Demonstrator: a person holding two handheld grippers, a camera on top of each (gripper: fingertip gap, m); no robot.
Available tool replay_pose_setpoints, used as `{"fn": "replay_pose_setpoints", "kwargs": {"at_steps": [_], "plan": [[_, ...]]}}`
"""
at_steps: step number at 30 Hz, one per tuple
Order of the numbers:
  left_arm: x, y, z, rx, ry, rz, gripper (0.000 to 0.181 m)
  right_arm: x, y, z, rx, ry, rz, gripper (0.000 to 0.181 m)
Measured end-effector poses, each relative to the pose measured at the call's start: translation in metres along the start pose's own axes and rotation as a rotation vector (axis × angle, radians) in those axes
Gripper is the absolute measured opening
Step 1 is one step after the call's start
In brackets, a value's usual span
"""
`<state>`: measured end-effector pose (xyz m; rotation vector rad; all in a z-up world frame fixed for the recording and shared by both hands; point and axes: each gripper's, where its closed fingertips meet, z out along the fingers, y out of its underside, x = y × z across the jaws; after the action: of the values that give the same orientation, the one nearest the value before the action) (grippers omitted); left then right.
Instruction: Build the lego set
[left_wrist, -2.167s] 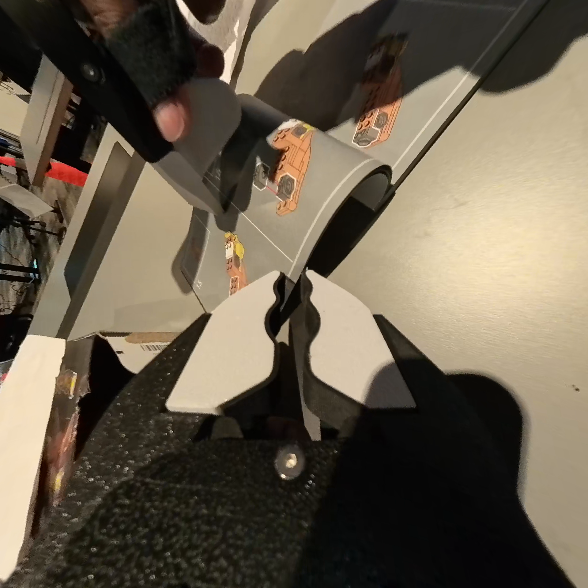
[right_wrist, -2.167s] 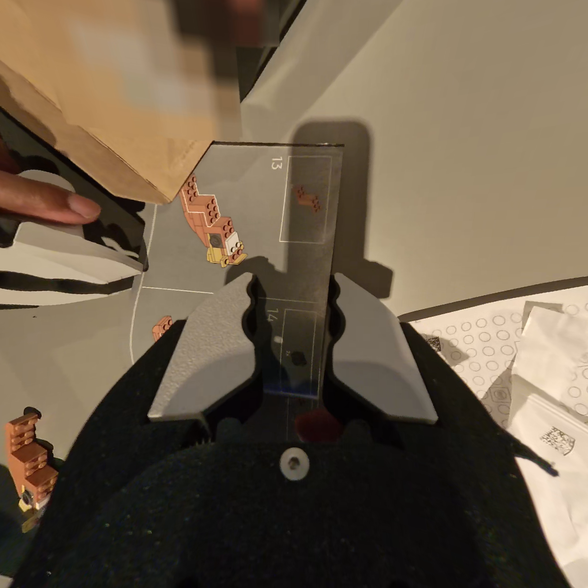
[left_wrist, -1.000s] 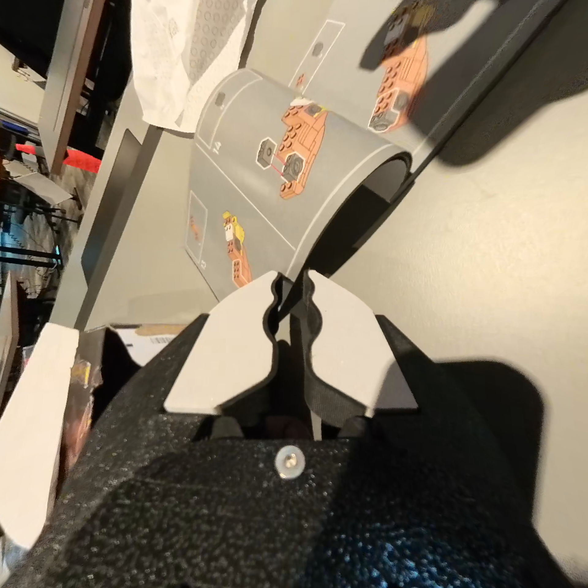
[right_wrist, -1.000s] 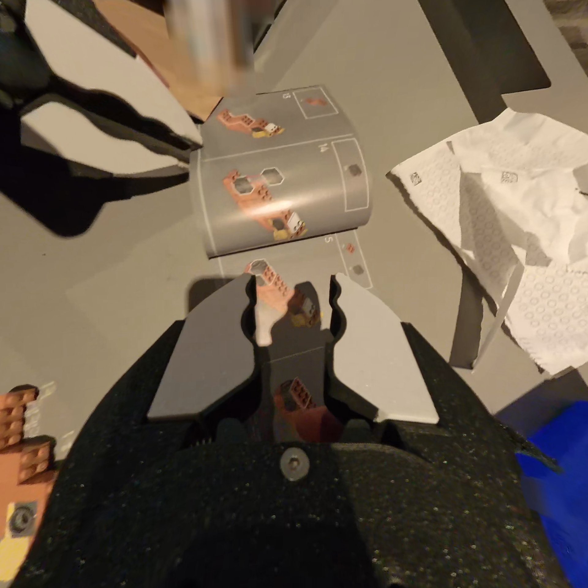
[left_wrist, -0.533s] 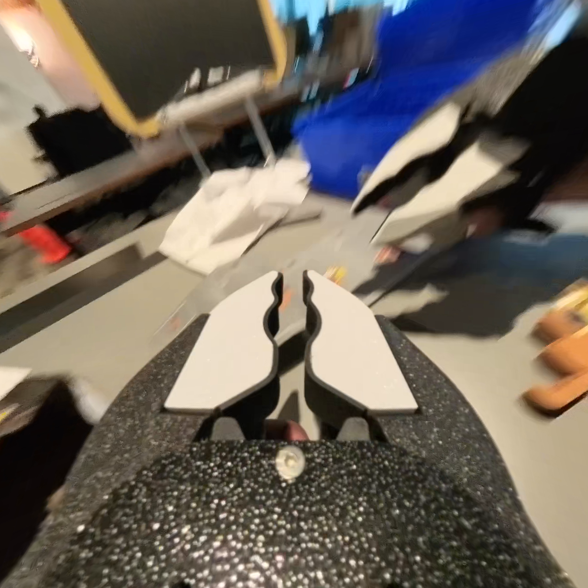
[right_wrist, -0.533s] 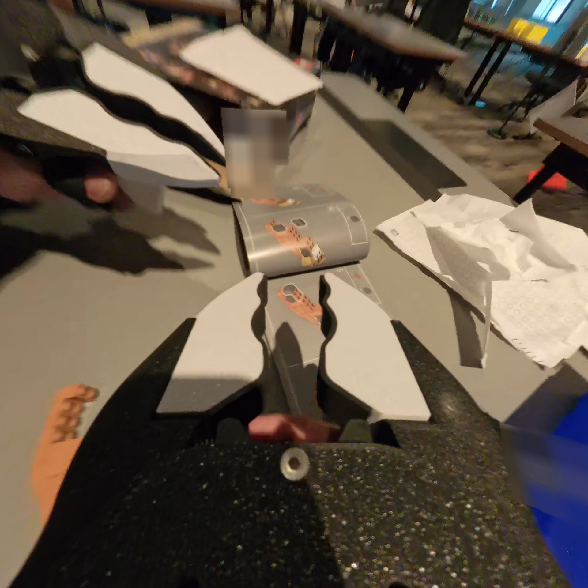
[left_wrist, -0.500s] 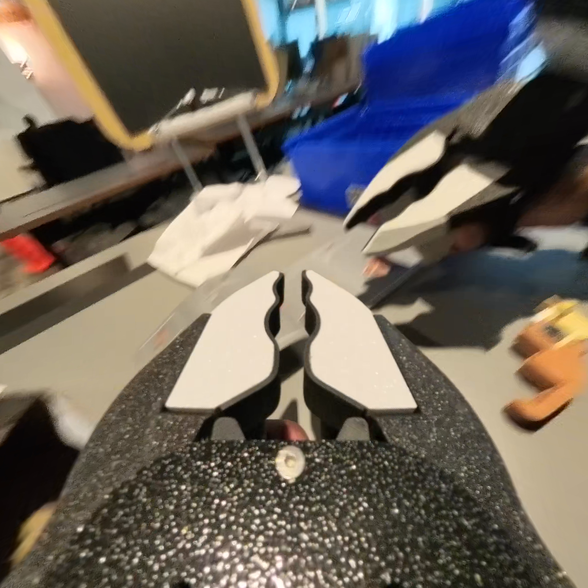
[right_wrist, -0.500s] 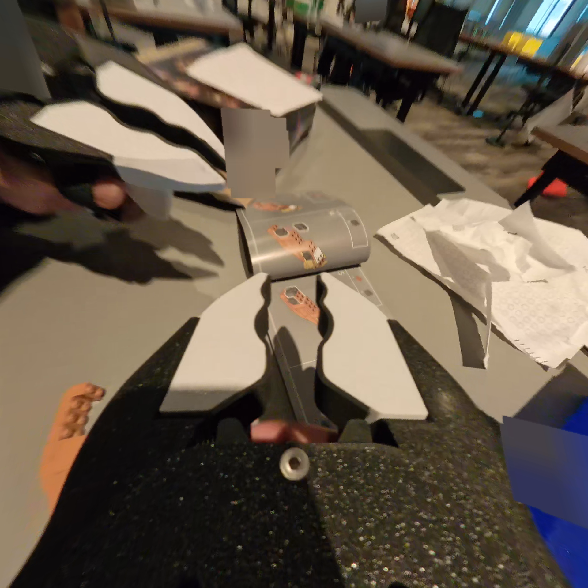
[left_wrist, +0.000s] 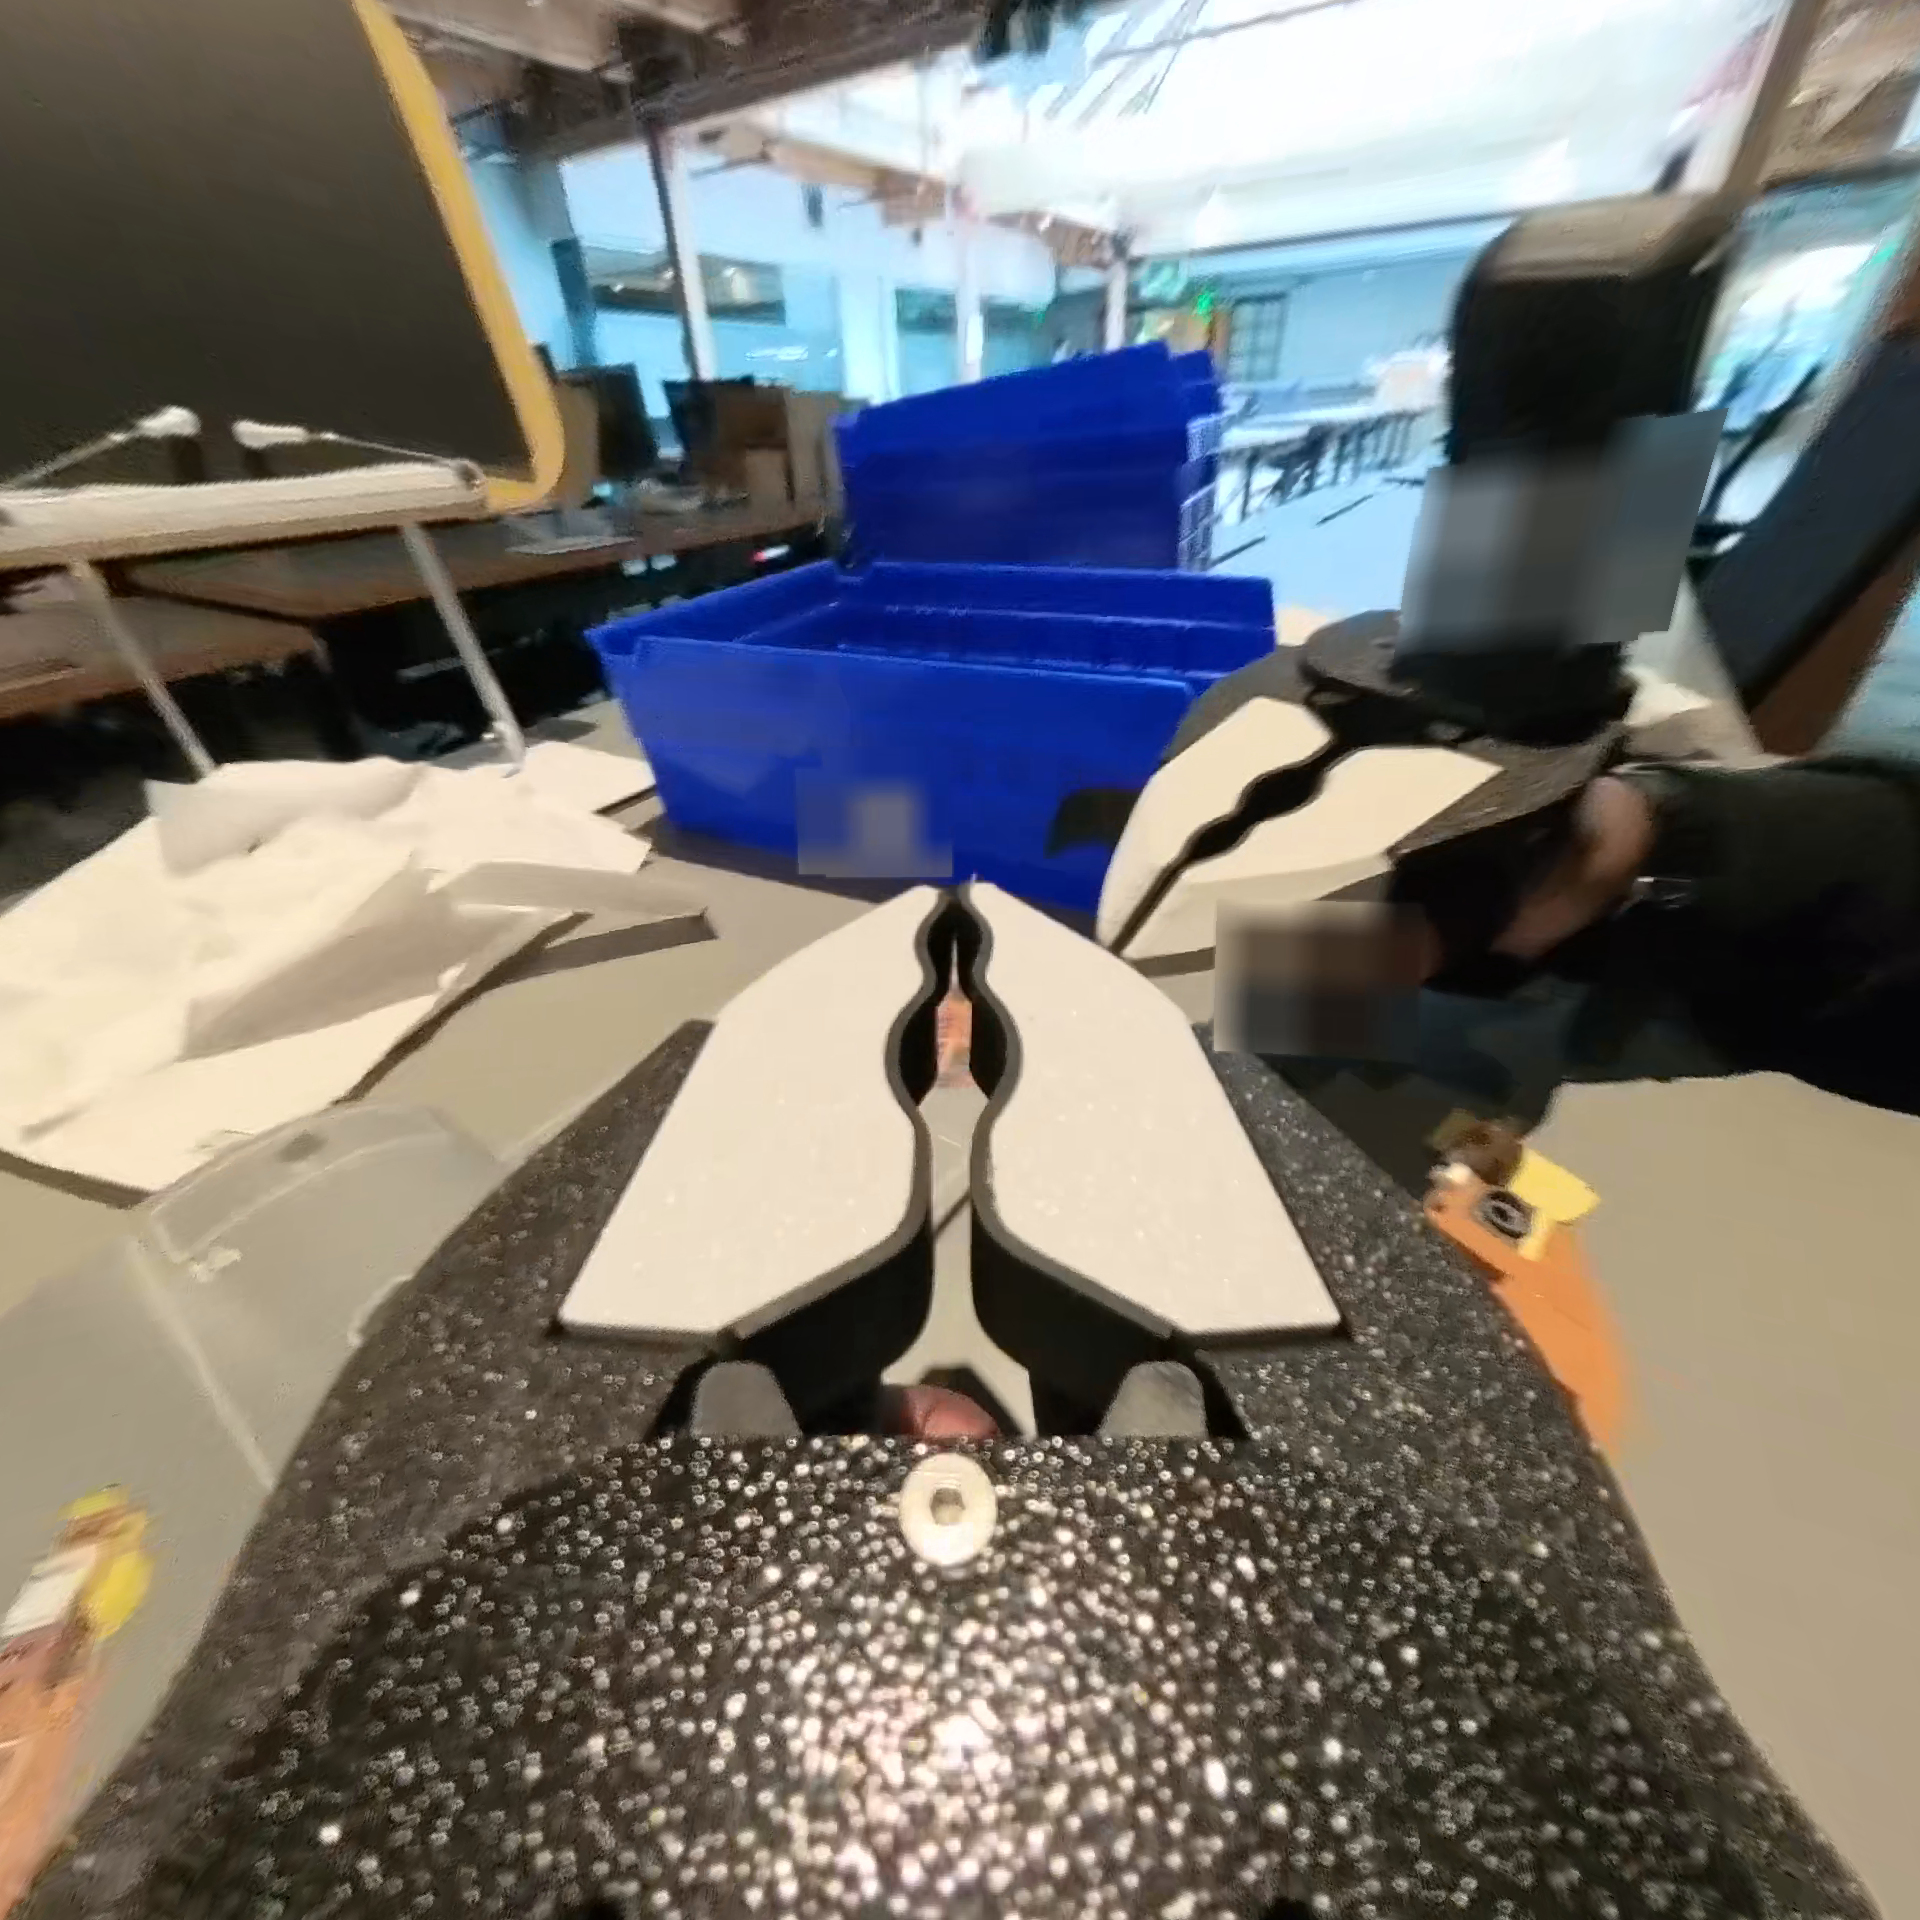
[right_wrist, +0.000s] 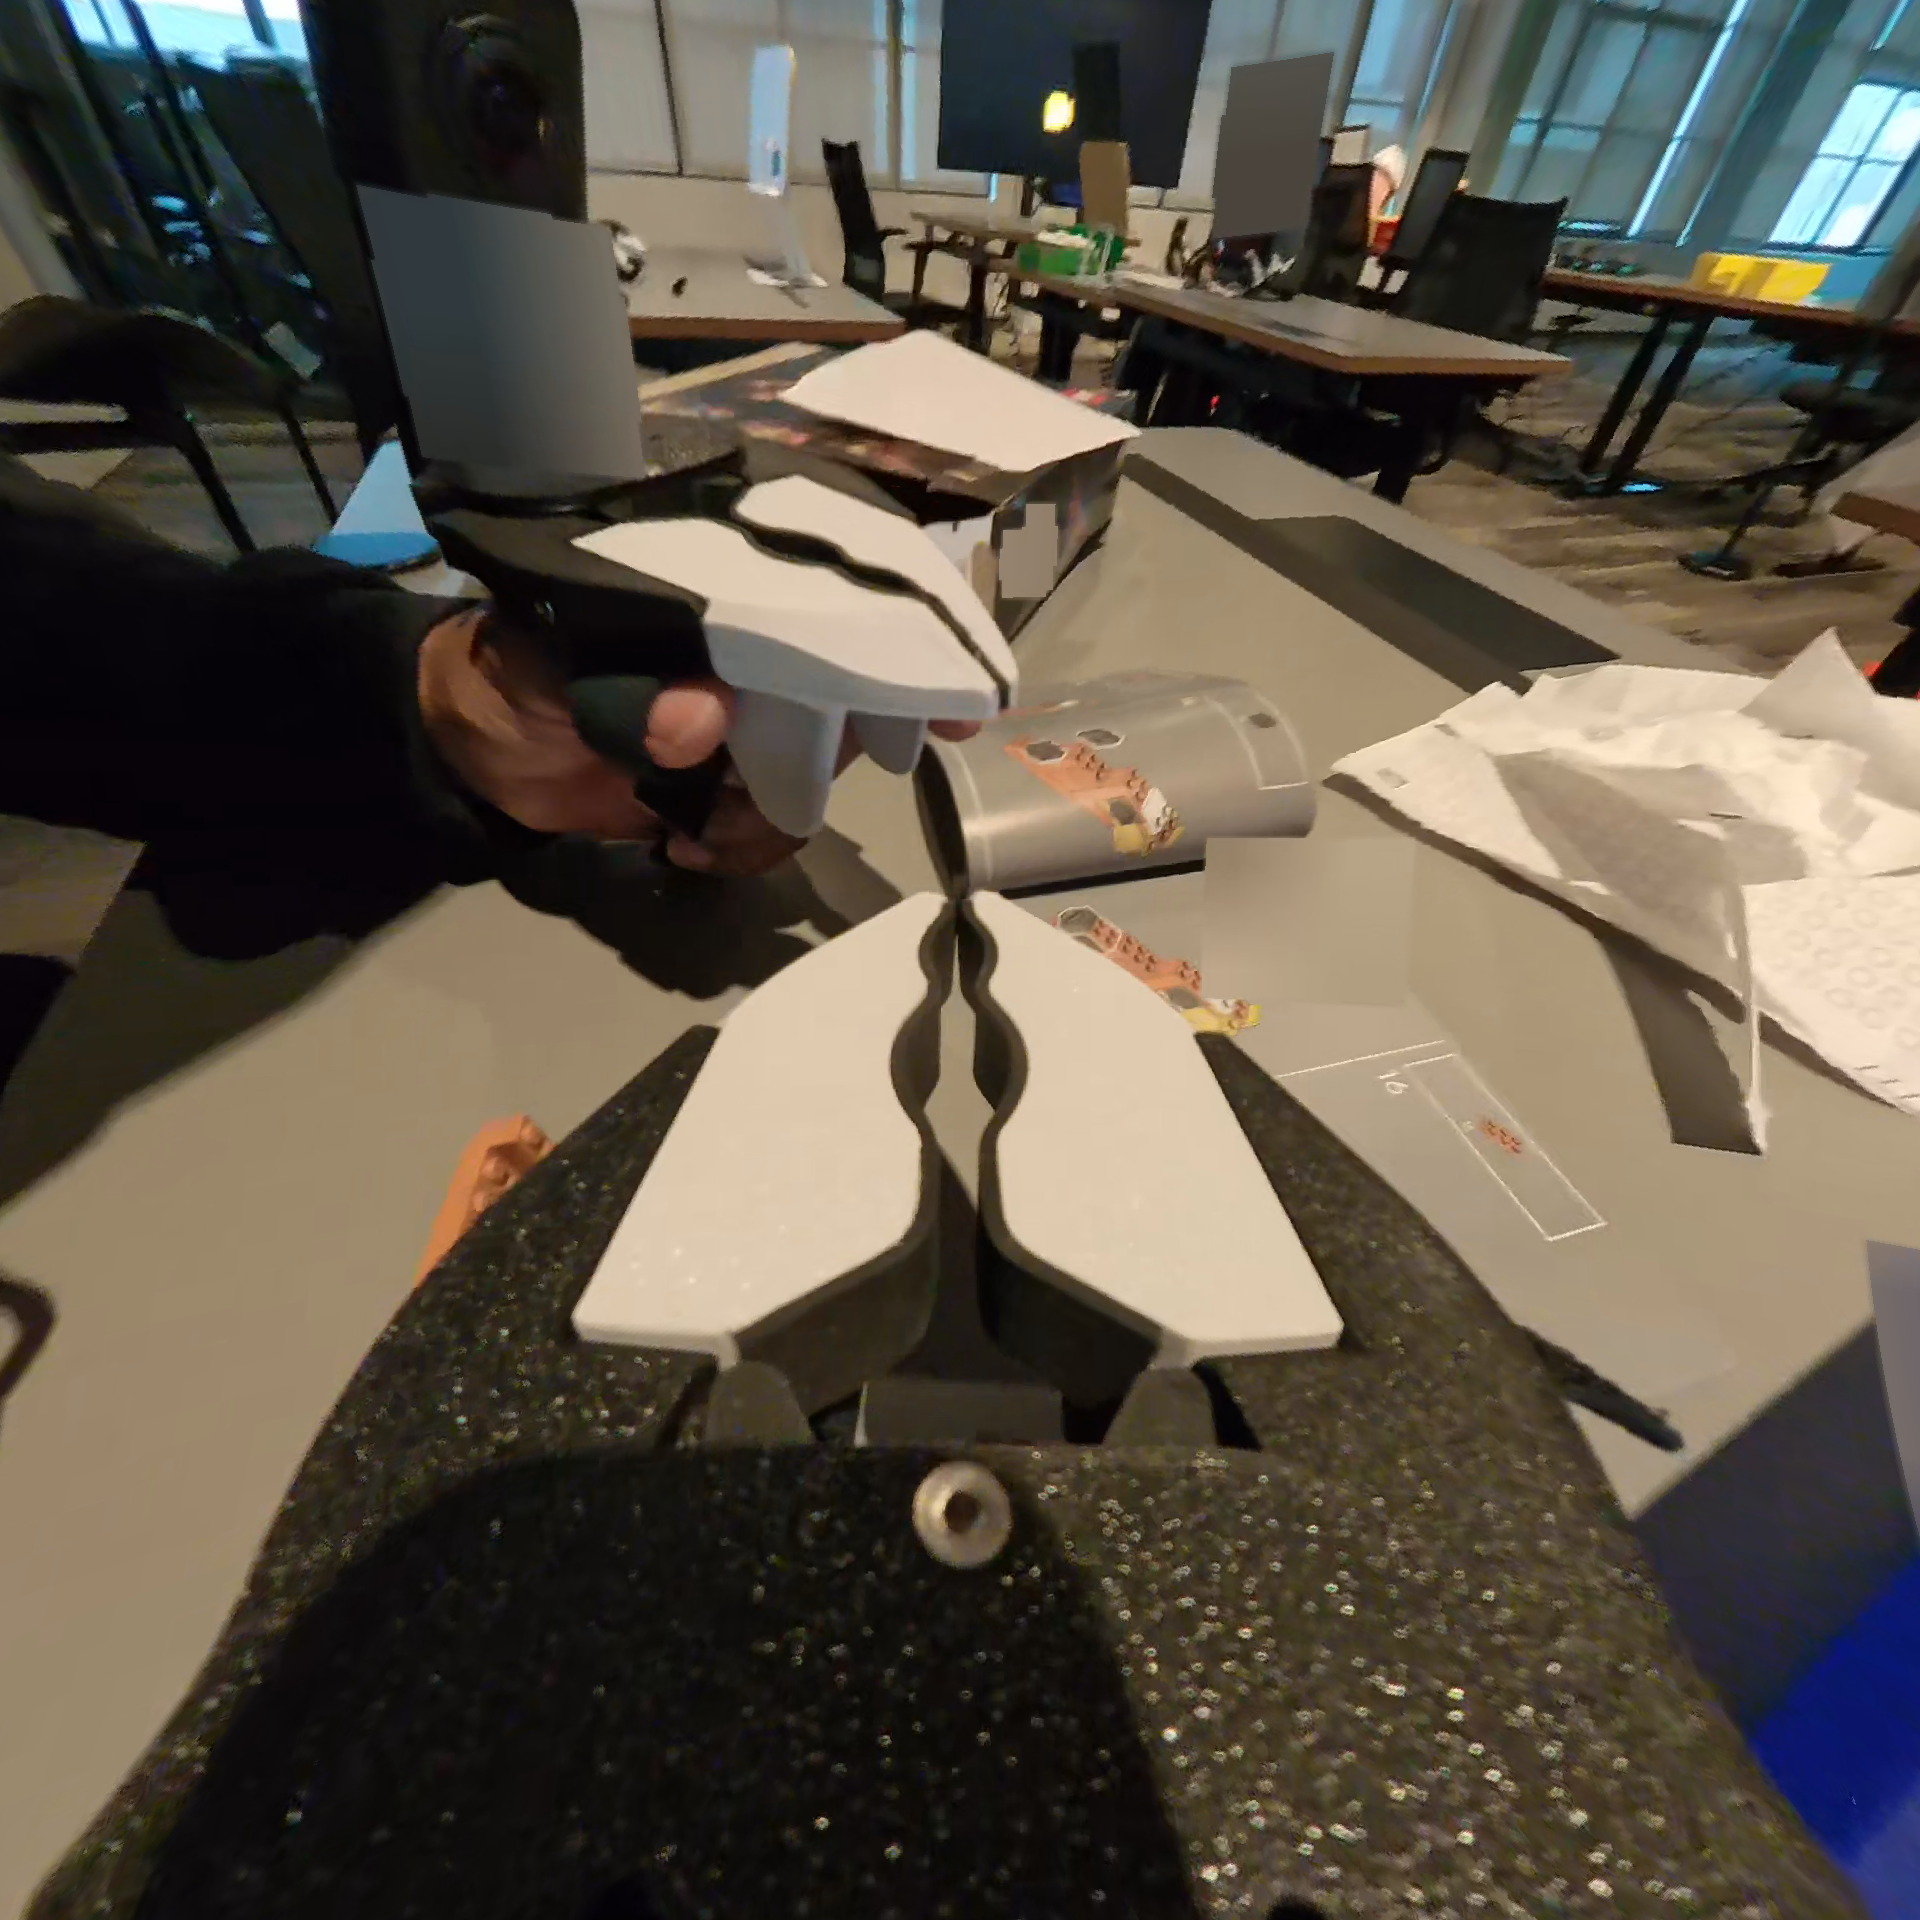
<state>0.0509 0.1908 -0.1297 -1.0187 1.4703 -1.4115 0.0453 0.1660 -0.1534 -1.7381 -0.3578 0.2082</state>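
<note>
White crumpled paper (right_wrist: 1662, 790) beside curled booklet (right_wrist: 1122, 779)

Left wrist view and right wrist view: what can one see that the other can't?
Only the left wrist view shows the blue bin beyond the table. Only the right wrist view shows the open cardboard box and the hand holding the left hand-held gripper. Both show the crumpled white paper bags, the curled instruction booklet, the orange lego model, and both hand-held grippers shut, holding nothing.
</note>
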Motion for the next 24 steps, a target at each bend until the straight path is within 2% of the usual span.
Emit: {"fn": "replay_pose_setpoints", "kwargs": {"at_steps": [8, 24], "plan": [[0.011, -0.003, -0.006, 0.050, 0.071, -0.003, 0.000, -0.005, -0.003, -0.001, 0.050, -0.038, 0.031, 0.000], [0.026, 0.001, -0.005, 0.021, 0.141, 0.063, 0.000, -0.005, -0.004, 0.000, 0.049, -0.058, 0.074, 0.000]]}}
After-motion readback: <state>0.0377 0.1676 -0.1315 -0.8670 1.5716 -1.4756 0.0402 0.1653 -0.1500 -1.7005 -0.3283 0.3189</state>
